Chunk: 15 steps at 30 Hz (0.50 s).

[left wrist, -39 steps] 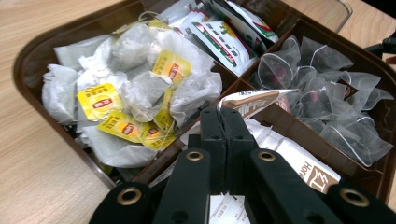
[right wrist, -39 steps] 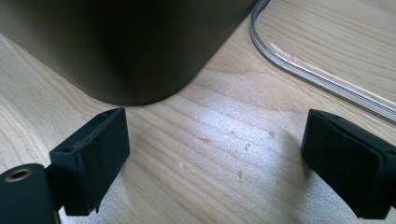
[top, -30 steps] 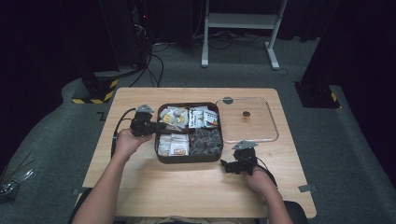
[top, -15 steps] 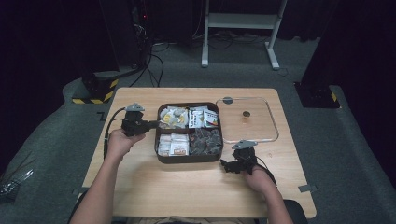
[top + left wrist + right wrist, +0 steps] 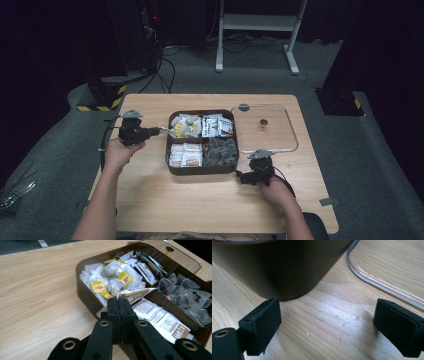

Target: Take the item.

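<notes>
A brown box (image 5: 202, 170) with four compartments stands mid-table, holding tea bags and sachets. My left gripper (image 5: 161, 131) is level with the box's left wall, shut on a brown and silver sachet (image 5: 136, 295). In the left gripper view its jaws (image 5: 120, 302) pinch the sachet's corner above the box rim (image 5: 85, 293), near yellow-tagged tea bags (image 5: 113, 280). My right gripper (image 5: 248, 175) rests on the table at the box's front right corner. Its jaws (image 5: 327, 315) stand wide open over bare wood, just short of the box wall (image 5: 282, 267).
A clear lid (image 5: 265, 130) with a small knob lies flat to the right of the box, its edge (image 5: 382, 282) close to my right gripper. Mesh pyramid bags (image 5: 185, 297) and white packets (image 5: 160, 320) fill the near compartments. Bare wood lies left and in front of the box.
My left gripper has drawn back to the left, from over the box to its left wall, with the sachet in its jaws. The right gripper has stayed put.
</notes>
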Available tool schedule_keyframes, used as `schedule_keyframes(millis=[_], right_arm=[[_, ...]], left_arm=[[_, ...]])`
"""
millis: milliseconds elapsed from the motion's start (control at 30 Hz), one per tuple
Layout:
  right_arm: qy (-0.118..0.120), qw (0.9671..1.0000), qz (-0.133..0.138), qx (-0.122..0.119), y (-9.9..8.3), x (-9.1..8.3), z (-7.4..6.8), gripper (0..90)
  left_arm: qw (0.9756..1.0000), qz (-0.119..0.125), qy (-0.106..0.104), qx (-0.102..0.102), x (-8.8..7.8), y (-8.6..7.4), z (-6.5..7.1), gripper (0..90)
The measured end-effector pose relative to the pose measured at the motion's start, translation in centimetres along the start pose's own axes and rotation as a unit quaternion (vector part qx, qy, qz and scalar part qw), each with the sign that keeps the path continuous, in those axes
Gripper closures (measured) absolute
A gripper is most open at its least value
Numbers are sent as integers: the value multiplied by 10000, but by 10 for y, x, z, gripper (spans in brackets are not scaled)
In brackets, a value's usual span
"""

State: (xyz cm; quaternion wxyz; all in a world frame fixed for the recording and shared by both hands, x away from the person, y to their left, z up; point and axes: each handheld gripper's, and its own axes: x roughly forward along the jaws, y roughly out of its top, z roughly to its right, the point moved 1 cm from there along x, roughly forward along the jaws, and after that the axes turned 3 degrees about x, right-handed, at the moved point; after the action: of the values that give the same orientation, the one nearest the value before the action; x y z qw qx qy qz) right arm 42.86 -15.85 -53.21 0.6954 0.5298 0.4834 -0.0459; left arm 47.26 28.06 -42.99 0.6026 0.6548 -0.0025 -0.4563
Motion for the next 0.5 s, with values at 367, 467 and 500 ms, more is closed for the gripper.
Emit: schedule_keyframes(millis=[367,467,500], right_arm=[[0,10000,-1,2,0,0,0,77],[-1,10000,-1,0,0,0,0,77],[-1,10000,0,1,0,0,0,77]], left_arm=[[9996,31,156,-228,-16,-9,-16,893],[9993,40,200,-309,-20,-12,-21,893],[9992,49,211,-333,-21,-14,-23,893]])
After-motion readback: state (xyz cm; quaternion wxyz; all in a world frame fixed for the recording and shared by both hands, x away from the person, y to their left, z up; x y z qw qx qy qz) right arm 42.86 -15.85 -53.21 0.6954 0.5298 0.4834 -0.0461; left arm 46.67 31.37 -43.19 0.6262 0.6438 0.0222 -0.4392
